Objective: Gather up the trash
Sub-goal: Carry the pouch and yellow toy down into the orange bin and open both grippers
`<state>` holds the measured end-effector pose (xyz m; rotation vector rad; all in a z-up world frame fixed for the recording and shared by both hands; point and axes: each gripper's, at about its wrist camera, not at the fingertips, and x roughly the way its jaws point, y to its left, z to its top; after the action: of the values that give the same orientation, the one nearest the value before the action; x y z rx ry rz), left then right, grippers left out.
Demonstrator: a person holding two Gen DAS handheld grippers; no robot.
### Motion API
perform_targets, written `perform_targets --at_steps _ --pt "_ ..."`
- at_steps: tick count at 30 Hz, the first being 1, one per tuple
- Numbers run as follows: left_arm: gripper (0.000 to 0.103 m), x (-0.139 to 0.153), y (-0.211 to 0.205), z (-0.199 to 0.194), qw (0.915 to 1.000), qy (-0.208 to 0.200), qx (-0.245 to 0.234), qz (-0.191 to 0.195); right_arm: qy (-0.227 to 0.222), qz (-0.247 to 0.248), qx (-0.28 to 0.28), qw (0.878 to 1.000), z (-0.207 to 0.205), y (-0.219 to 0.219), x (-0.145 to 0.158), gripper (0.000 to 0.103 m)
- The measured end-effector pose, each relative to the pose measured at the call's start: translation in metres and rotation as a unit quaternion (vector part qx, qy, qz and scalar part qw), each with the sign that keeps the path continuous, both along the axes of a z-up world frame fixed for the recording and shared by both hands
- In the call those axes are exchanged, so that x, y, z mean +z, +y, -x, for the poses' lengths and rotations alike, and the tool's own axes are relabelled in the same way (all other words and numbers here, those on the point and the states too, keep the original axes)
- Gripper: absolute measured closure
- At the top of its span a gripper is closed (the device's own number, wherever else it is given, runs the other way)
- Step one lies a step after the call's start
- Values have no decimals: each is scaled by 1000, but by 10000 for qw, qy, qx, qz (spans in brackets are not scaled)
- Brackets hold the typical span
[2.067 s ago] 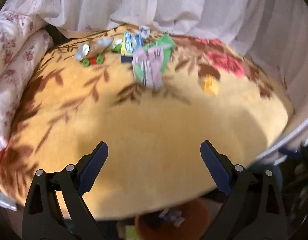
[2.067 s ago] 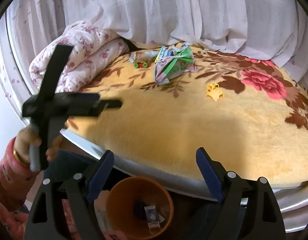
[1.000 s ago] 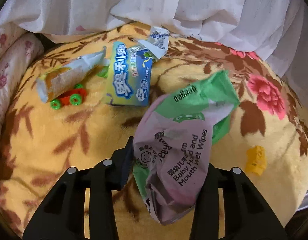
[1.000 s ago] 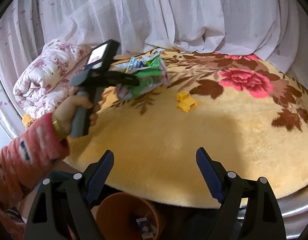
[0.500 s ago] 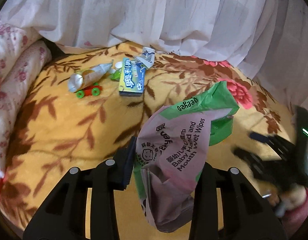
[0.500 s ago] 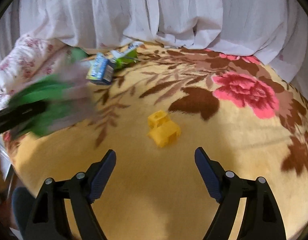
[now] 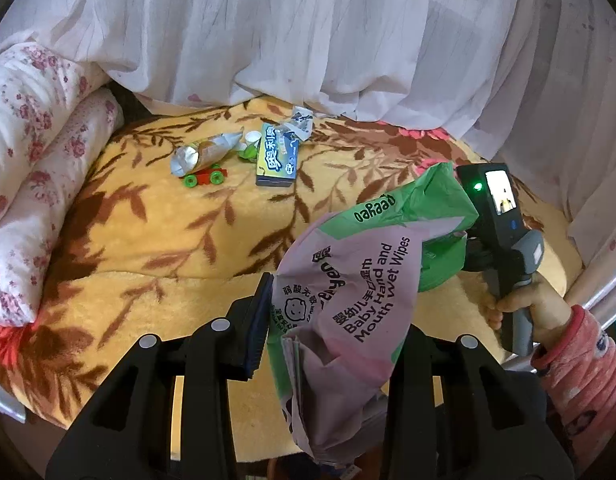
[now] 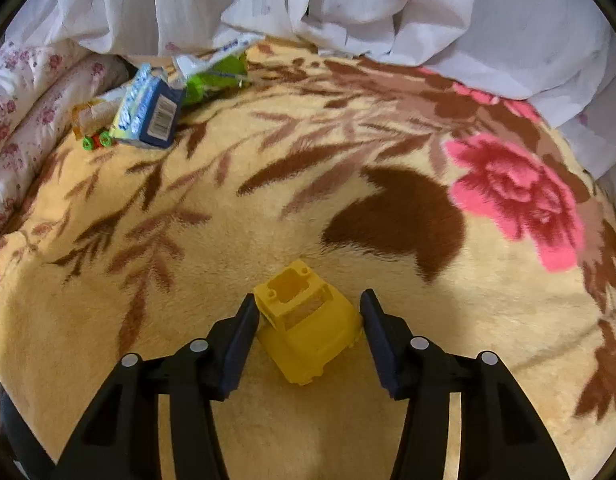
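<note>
Glossy crinkled plastic wipes pack, matt yellow plastic toy, fuzzy plush blanket.

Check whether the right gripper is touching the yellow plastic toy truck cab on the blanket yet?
Cannot tell. In the right wrist view the closing right gripper straddles the yellow plastic toy truck cab; neither side shows clear contact or gap.

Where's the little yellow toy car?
In the right wrist view, the yellow toy car sits on the blanket between the closing right gripper jaws.
</note>
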<state>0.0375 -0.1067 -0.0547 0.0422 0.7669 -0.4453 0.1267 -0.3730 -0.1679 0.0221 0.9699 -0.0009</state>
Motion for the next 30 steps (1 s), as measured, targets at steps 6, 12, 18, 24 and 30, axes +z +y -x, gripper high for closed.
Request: perform_targets --at_steps 6,12,18,24,30 --pt "68 3 4 21 9999 -46 -115 29 -447 -144 63 9989 48 4 37 51" --pt "68 8 12 53 9996 -191 -191 -2 -1003 -275 346 9940 123 22 80 51" --pt "68 11 21 91 9988 -331 -347 -85 -1442 -302 661 9869 188 42 111 51" --pt "68 9 30 130 9974 -391 -553 -242 -1659 -334 958 9809 246 61 129 51" --pt "68 -17 38 162 9962 -127 -664 -552 -1531 -361 1269 9794 283 79 123 51"
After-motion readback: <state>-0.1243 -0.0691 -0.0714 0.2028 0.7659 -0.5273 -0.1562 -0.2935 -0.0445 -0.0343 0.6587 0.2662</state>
